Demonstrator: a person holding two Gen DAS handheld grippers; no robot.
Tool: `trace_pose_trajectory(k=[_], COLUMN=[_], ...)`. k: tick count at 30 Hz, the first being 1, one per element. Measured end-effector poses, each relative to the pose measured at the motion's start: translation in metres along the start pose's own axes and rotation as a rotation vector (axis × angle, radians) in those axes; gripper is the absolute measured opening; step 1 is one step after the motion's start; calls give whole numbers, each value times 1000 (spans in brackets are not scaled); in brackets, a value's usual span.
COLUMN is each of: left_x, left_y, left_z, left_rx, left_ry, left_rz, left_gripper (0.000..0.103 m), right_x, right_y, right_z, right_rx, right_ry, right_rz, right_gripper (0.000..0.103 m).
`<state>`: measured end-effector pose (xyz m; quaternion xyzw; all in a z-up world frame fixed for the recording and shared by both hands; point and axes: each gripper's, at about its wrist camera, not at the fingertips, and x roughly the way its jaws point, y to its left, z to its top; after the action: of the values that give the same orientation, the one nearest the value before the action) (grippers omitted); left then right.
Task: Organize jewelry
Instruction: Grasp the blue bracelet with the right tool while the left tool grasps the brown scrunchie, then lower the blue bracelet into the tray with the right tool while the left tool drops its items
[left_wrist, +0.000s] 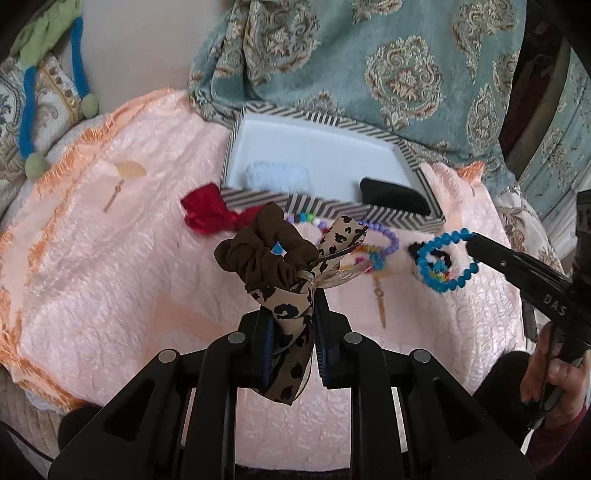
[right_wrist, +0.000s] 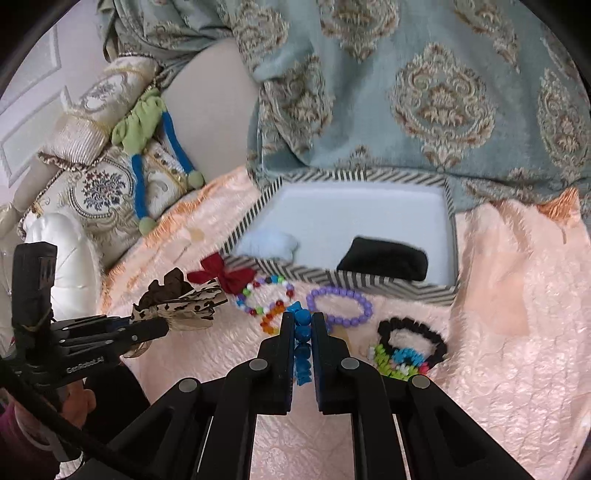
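1. Left gripper (left_wrist: 293, 325): fingers clamped on a leopard-print ribbon scrunchie (left_wrist: 291, 306), whose brown ruffled part bunches just past the fingertips. The item is lifted clear of the pink blanket (left_wrist: 110, 258).
2. Right gripper (right_wrist: 303, 332): fingers pressed together on a blue bead bracelet (right_wrist: 303, 347). In the left wrist view the blue loop hangs free from the fingertips, above the blanket.
3. Striped box (right_wrist: 362, 286): ahead of both grippers, open, white interior. It holds a pale blue soft item (right_wrist: 269, 243) and a black item (right_wrist: 384, 258).
4. Still on the blanket, between the right gripper and the box: red bow (right_wrist: 221, 275), multicolour bead bracelet (right_wrist: 264, 295), purple bead bracelet (right_wrist: 340, 306). To the gripper's right: black scrunchie (right_wrist: 410, 339) beside a bright beaded piece.
5. Step, as judged: both items picked, transfer to the box pending. Next move calls for carrying each forward over the near wall and releasing inside; the ribbon tails may snag on the rim.
6. Writing: "GenRobot.AI" on the left gripper body in the right wrist view; "DAS" on the right gripper in the left wrist view, remainder cut off.
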<state>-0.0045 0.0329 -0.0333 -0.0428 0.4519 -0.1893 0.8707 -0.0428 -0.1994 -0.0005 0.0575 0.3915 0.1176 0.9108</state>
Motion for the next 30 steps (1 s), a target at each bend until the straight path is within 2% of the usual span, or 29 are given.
trace_pose_trajectory(k=[12,30], left_x=[-9,19], left_y=[-3,2], left_z=[47,94], left_rx=[25,44], left_ry=[-88,-94], left_rz=[75,142], left_gripper=[17,17], right_x=[-14,3], right_y=[-7,-28], right_z=[25,58], right_rx=[7,11], right_ry=[-46,-52], right_rz=[-13,-32], right_gripper=[8,8])
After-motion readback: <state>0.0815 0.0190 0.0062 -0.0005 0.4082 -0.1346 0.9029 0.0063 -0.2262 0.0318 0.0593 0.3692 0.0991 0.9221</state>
